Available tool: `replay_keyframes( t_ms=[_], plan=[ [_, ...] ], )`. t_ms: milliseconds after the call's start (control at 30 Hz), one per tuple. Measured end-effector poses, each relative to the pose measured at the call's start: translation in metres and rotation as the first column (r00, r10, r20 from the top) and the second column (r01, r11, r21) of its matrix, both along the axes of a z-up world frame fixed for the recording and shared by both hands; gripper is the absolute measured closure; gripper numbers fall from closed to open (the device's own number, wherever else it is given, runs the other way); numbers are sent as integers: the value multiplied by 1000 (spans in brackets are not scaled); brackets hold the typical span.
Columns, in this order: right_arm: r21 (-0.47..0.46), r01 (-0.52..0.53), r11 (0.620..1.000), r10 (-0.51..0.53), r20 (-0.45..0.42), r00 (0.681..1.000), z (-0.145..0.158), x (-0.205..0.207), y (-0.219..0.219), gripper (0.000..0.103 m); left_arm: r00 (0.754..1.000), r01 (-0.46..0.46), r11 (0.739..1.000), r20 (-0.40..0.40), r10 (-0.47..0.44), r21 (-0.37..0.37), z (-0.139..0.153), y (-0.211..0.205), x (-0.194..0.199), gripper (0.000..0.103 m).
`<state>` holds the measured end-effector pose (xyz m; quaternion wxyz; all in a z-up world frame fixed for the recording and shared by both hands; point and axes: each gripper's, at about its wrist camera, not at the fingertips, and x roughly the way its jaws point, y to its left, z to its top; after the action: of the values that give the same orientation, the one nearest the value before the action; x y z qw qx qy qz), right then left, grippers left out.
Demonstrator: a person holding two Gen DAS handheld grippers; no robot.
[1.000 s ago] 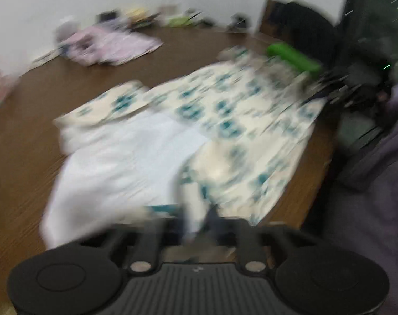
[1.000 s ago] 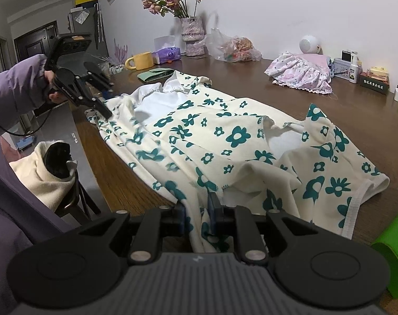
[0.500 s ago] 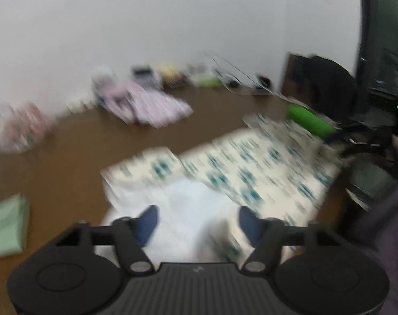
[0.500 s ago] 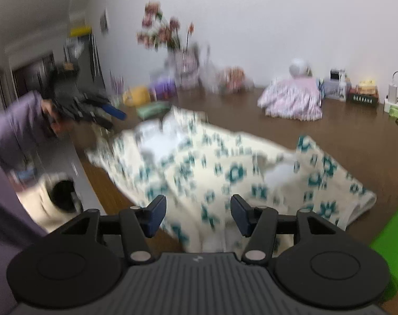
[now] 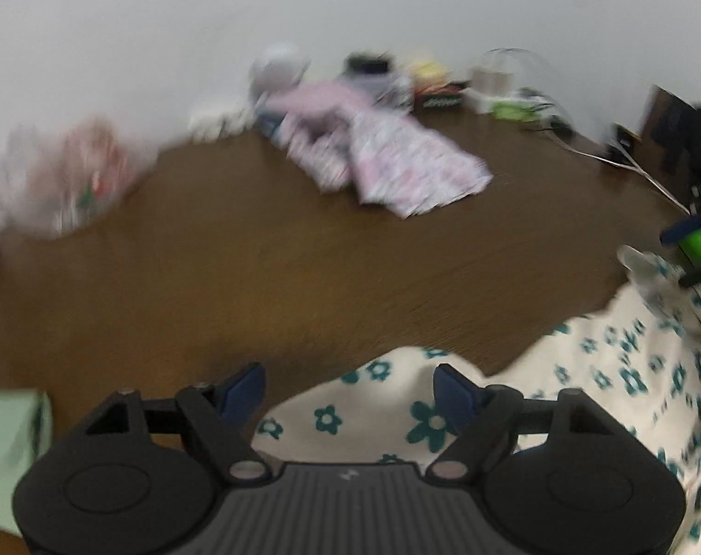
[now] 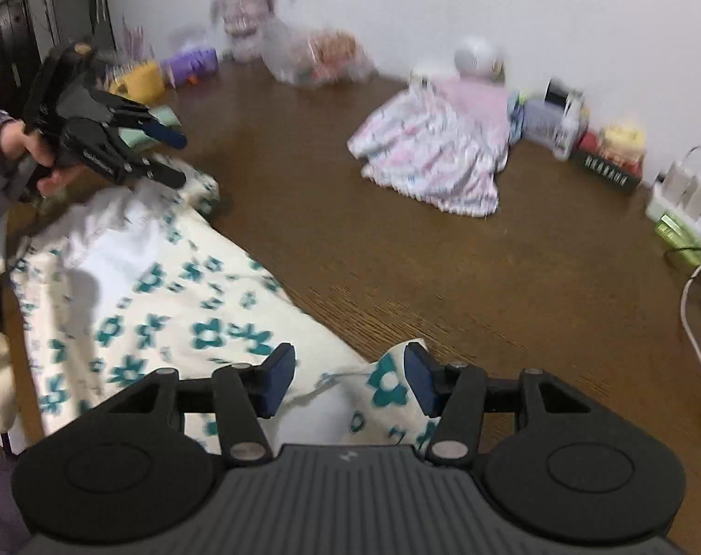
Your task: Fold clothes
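Observation:
A cream garment with teal flowers lies folded along the near edge of the brown table; it also shows in the left wrist view. My left gripper is open and empty, hovering over one end of the garment; it also shows in the right wrist view. My right gripper is open and empty over the other end, its blue pads apart above a floral corner.
A pink patterned garment lies heaped near the wall. A vase of flowers, a yellow mug, a plastic bag, boxes and a power strip line the back. A pale green folded cloth lies at the left.
Both grippers were shut on the floral garment one second ago; they have opened, let it go and lifted. The garment now lies folded on the table.

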<state>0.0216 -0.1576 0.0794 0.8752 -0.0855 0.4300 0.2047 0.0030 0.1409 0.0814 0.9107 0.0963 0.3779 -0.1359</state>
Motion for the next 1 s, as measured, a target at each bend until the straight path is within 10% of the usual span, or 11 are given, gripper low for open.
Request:
replay_keyframes(
  t_ms=[100, 167, 200, 300, 367, 400, 567, 733, 867, 1000],
  plan=[
    [-35, -17, 999, 15, -66, 998, -16, 17, 5, 50, 999, -27, 999, -34, 26, -21, -8, 2, 6, 32],
    [-59, -25, 998, 19, -106, 994, -26, 25, 7, 49, 997, -45, 998, -57, 43, -35, -14, 4, 9, 90],
    [-68, -24, 997, 16, -122, 992, -31, 28, 7, 49, 996, -54, 998, -69, 51, -42, -17, 5, 11, 103],
    [-79, -35, 996, 23, -149, 988, -37, 31, 9, 54, 992, -82, 995, -104, 76, -61, -25, 7, 17, 100],
    [-81, -60, 995, 46, -168, 985, -36, 30, 11, 96, 996, -79, 996, -40, 78, -26, -17, 0, 5, 101],
    [-82, -79, 994, 62, -185, 981, -33, 30, 14, 98, 996, -85, 996, 3, 85, -18, -10, -4, -4, 101],
    [-229, -132, 964, 112, -98, 989, 1, -2, 33, 98, 976, -112, 993, 182, 118, -43, 18, -15, -74, 102],
    [-342, -140, 929, 195, 131, 972, 28, -89, 55, 98, 969, -187, 972, 136, 206, -141, -2, -2, -149, 102],
    [-523, -164, 836, 299, 186, 936, -13, -163, 84, 97, 975, -193, 961, 73, 211, -197, -23, 6, -187, 98],
    [-481, -164, 861, 262, 144, 954, -37, -177, 92, 93, 973, -152, 961, 138, 187, -232, -1, 15, -199, 92]
  ],
)
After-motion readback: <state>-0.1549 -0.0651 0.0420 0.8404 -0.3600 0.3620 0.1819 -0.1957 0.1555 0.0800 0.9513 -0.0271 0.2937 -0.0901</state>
